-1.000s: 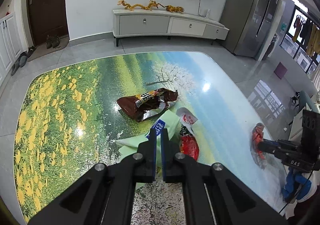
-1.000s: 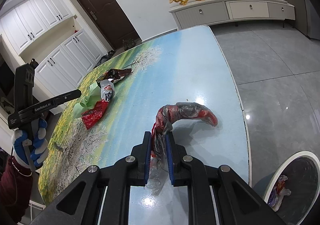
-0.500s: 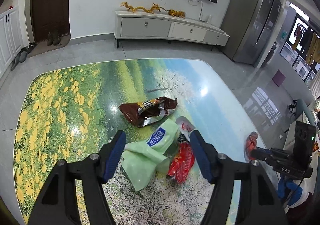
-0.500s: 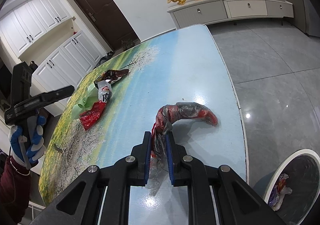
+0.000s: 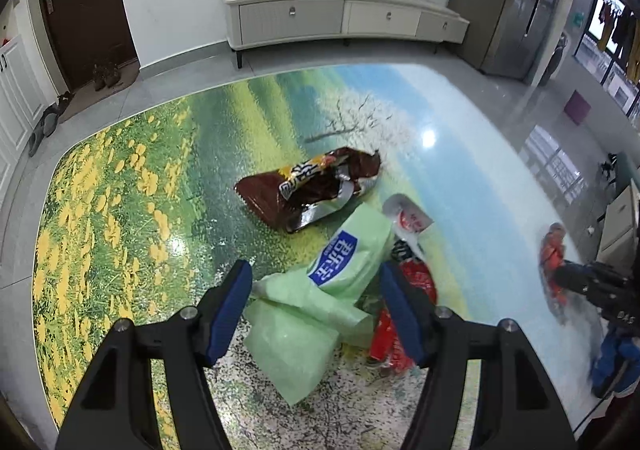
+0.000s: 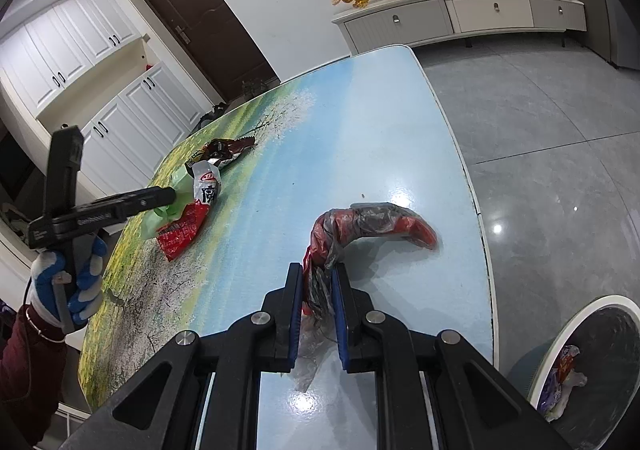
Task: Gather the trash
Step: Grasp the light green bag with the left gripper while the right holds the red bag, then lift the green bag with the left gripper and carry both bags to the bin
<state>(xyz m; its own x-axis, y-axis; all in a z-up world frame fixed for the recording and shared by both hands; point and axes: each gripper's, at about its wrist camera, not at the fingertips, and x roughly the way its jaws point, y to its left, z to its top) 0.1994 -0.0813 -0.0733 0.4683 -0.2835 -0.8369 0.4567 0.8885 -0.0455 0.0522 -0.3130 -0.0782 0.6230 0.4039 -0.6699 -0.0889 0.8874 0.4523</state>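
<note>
My left gripper (image 5: pixel 316 290) is open, its fingers either side of a pale green wrapper (image 5: pixel 320 290) lying on the table. Behind it lie a brown snack bag (image 5: pixel 308 189), a white and red packet (image 5: pixel 408 215) and a red wrapper (image 5: pixel 396 330). My right gripper (image 6: pixel 316 290) is shut on the end of a red and clear plastic bag (image 6: pixel 372 226) that rests on the table near its right edge. The left gripper shows in the right wrist view (image 6: pixel 168 195), over the green wrapper (image 6: pixel 172 209).
The table (image 6: pixel 360 137) has a printed landscape top. A round bin (image 6: pixel 592 370) with some trash inside stands on the floor beyond the table's right edge. A white TV cabinet (image 5: pixel 340 17) stands by the far wall.
My left gripper has opened wide and moved down and forward over the green wrapper. My right gripper has kept its hold on the plastic bag and barely moved.
</note>
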